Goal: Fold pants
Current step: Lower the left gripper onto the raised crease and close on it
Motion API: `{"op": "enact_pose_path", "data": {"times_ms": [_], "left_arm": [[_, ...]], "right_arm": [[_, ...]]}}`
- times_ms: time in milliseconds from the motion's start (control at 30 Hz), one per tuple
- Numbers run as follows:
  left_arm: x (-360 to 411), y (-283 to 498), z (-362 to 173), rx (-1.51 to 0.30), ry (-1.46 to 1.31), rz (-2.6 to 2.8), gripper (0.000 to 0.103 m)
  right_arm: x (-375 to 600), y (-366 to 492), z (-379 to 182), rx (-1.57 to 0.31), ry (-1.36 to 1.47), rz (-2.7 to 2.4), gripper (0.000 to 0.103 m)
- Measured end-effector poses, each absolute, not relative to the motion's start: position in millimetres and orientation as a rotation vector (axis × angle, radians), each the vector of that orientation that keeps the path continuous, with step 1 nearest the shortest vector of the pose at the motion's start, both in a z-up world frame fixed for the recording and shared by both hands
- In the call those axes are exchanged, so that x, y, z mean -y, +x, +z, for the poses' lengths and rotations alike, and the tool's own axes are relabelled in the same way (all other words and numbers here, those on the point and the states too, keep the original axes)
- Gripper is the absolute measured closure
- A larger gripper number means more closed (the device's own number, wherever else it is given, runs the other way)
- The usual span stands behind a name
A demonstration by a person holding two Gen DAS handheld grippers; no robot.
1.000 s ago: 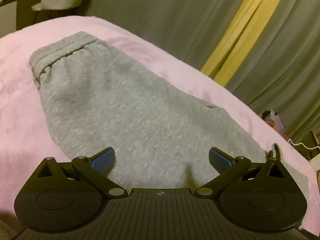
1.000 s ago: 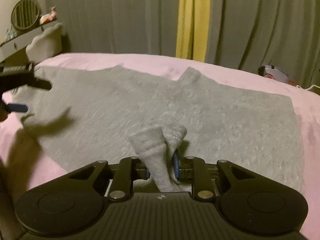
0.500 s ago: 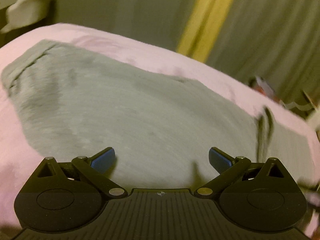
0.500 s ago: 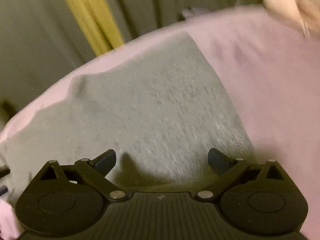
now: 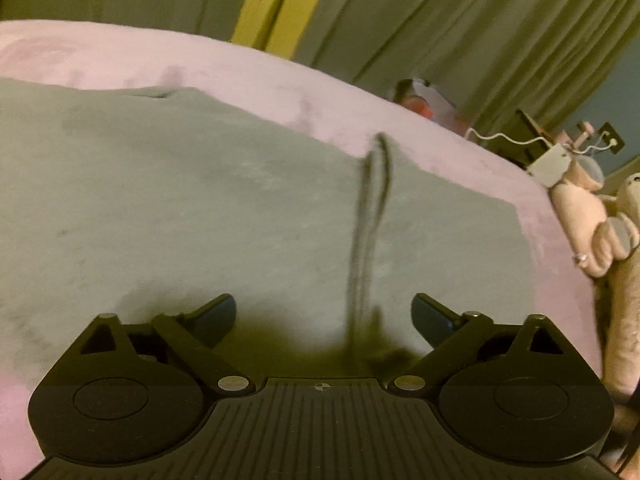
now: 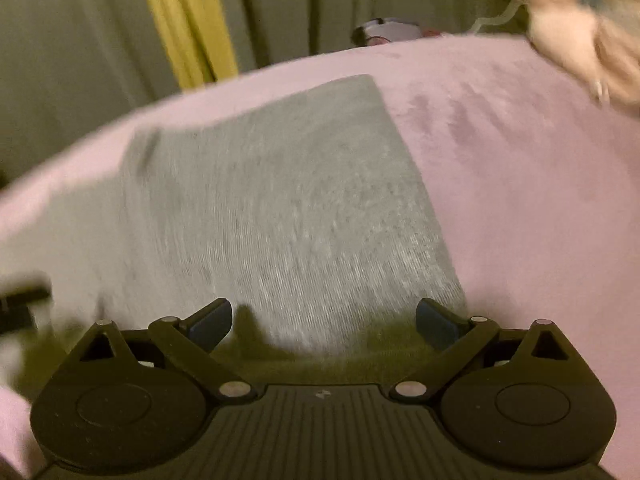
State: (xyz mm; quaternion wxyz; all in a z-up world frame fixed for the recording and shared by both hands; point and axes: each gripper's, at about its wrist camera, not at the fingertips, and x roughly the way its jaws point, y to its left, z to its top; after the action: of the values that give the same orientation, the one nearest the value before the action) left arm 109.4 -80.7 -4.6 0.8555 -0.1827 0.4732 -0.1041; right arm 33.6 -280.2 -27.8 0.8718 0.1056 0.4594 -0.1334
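grey pants [image 5: 200,208] lie flat on a pink blanket [image 5: 280,76] covering the bed, one straight edge of the cloth towards the blanket's right side. left gripper [image 5: 324,316] hovers over the cloth with its jaws spread wide and nothing between them. right gripper [image 6: 324,320] hangs above the pants' near edge, jaws wide apart and empty too. green curtains [image 5: 440,20] with a yellow stripe hang behind the bed.
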Motion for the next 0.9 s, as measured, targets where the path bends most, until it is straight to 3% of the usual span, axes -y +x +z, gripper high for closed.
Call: {"op": "enact_pose_path", "data": {"times_ms": [67, 300, 400, 533, 600, 633, 767, 833, 900], "left_arm": [[89, 120, -6, -1.003, -0.393, -0.261, 0.006], [102, 153, -44, -1.17, -0.431, -0.333, 0.041], [100, 157, -53, -1.18, -0.518, -0.35, 0.042], [106, 157, -56, -1.196, -0.51, -0.392, 0.053], [107, 158, -57, -1.194, -0.482, -0.383, 0.075], [104, 158, -58, -1.197, -0.487, -0.375, 0.077], [96, 153, -58, -1.177, -0.542, -0.395, 0.078], [96, 150, -59, -1.162, -0.526, -0.387, 0.071], [97, 151, -63, -1.159, -0.559, -0.402, 0.05]], "right_arm": [[278, 31, -26, -0.953, 0.198, -0.289, 0.004], [322, 6, -16, -0.824, 0.429, -0.345, 0.004], [326, 11, -23, -0.87, 0.435, -0.397, 0.004], [329, 16, -31, -0.907, 0.47, -0.383, 0.004], [327, 17, -31, -0.911, 0.463, -0.388, 0.004], [326, 18, -31, -0.913, 0.458, -0.392, 0.004], [325, 20, -30, -0.902, 0.466, -0.397, 0.004], [327, 19, -30, -0.893, 0.48, -0.395, 0.004], [326, 19, -30, -0.888, 0.48, -0.395, 0.004]]}}
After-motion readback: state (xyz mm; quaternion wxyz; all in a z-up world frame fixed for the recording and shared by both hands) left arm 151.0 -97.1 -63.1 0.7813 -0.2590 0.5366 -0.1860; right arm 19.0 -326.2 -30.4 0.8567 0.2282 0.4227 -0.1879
